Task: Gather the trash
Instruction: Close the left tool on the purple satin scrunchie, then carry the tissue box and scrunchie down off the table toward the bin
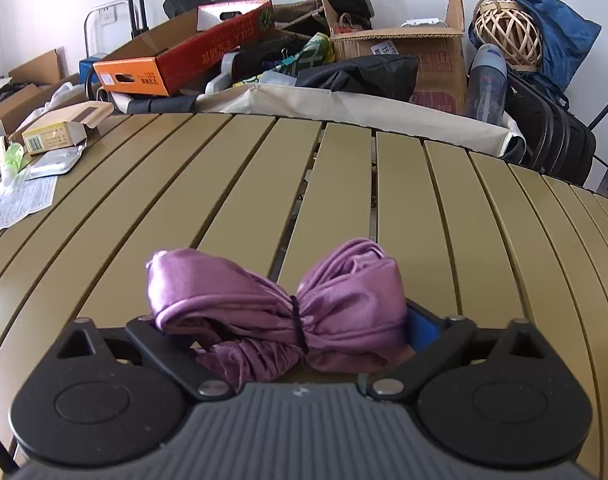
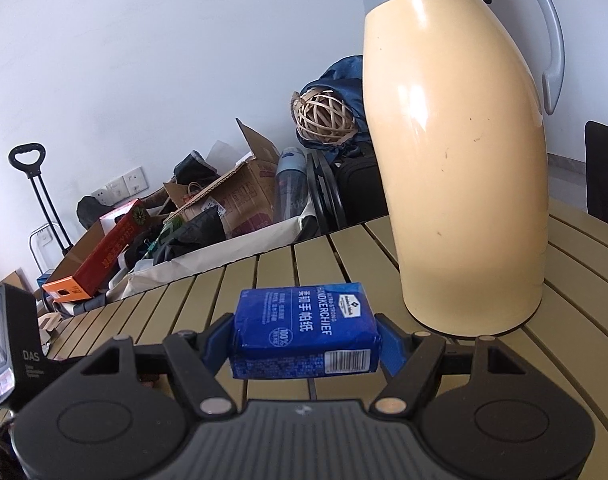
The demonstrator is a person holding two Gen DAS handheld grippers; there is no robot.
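Left gripper (image 1: 280, 332): fingers spread wide around a purple bundle (image 1: 276, 312) tied with a black band, lying on the slatted table (image 1: 240, 184); whether the pads press it, I cannot tell.
Right gripper (image 2: 306, 340): blue pads clamped on a blue tissue pack (image 2: 304, 332).
Right view only: cream jug (image 2: 464, 160) just behind the pack.
Left view only: small boxes and paper (image 1: 52, 136) at the table's far left.
Beyond, both views: cluttered cardboard boxes (image 1: 404, 56).

both wrist views low and close over the slatted table (image 1: 232, 184), angled down, sharing the clutter pile (image 2: 208, 216) by the wall
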